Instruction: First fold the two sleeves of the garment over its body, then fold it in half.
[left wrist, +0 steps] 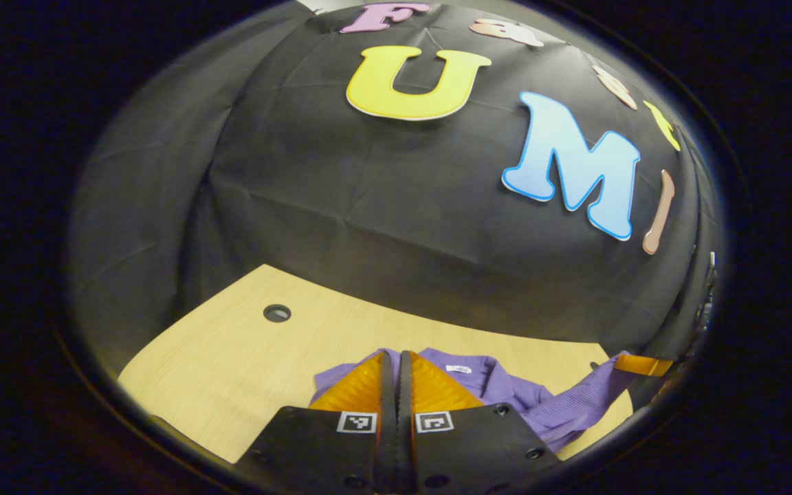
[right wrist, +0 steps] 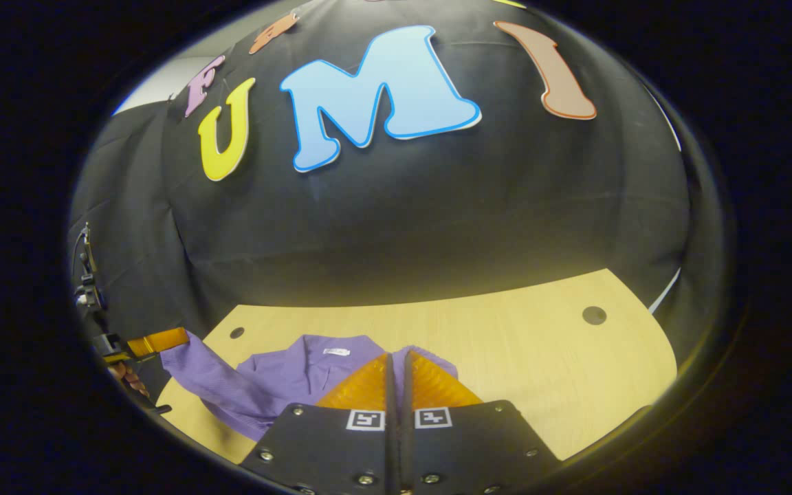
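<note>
A purple shirt (left wrist: pixel 506 392) lies on the wooden table (left wrist: pixel 231 364), collar toward the booth wall. My left gripper (left wrist: pixel 396 354) has its orange fingers pressed together at the shirt's edge. In the right gripper view this same gripper (right wrist: pixel 155 342) holds one sleeve (right wrist: pixel 196 368) lifted off the table at the far left. My right gripper (right wrist: pixel 396 357) is shut too, tips over the shirt (right wrist: pixel 286 375). In the left gripper view it (left wrist: pixel 643 364) grips the other sleeve (left wrist: pixel 588 395), raised at the far right.
The black cloth wall rises just behind the table. Round cable holes (left wrist: pixel 276 313) (right wrist: pixel 594 315) sit in the tabletop (right wrist: pixel 540 344) near its back corners. Bare wood stretches to each side of the shirt. A hand (right wrist: pixel 128 377) shows below the far gripper.
</note>
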Available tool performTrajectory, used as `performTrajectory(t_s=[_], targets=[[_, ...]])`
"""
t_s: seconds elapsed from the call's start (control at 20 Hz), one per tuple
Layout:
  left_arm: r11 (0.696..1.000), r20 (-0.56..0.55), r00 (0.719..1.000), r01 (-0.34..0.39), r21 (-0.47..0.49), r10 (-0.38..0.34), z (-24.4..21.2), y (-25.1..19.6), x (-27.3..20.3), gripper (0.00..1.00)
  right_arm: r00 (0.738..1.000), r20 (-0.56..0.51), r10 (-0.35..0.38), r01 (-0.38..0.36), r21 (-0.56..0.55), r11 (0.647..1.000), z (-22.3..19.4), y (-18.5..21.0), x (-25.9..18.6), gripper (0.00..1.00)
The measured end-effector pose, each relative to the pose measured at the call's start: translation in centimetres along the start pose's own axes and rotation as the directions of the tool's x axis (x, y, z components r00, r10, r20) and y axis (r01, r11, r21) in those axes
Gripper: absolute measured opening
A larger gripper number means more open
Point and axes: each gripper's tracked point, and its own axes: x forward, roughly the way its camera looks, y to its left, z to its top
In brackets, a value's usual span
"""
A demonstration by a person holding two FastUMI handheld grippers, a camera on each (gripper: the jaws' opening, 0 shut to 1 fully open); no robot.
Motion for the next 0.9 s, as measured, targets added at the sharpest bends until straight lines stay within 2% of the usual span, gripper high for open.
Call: performTrajectory(t_s=[0.45, 0.6, 0.7, 0.8, 0.9], targets=[[0.990, 0.005, 0.998, -0.069, 0.124, 0.069, -1.4, -0.8, 5.7, 0.06, 0.998, -0.033, -0.055, 0.054, -0.049, 0.997, -1.2, -3.1, 6.3, 0.02], [0.975, 0.029, 0.992, -0.127, 0.185, 0.124, -1.5, 0.2, 6.5, 0.08, 0.995, -0.040, -0.091, 0.086, -0.102, 0.991, -2.2, -3.9, 7.8, 0.02], [0.958, 0.040, 0.987, -0.163, 0.238, 0.158, -1.3, 0.7, 6.9, 0.13, 0.993, -0.051, -0.108, 0.100, -0.138, 0.985, -2.9, -4.2, 8.4, 0.04], [0.953, 0.033, 0.988, -0.157, 0.260, 0.153, -1.4, 0.3, 6.9, 0.13, 0.989, -0.068, -0.130, 0.117, -0.175, 0.978, -3.7, -4.5, 8.8, 0.05], [0.960, 0.005, 0.989, -0.142, 0.240, 0.145, -2.0, -0.2, 6.6, 0.14, 0.987, -0.079, -0.138, 0.122, -0.181, 0.976, -3.9, -4.4, 8.5, 0.05]])
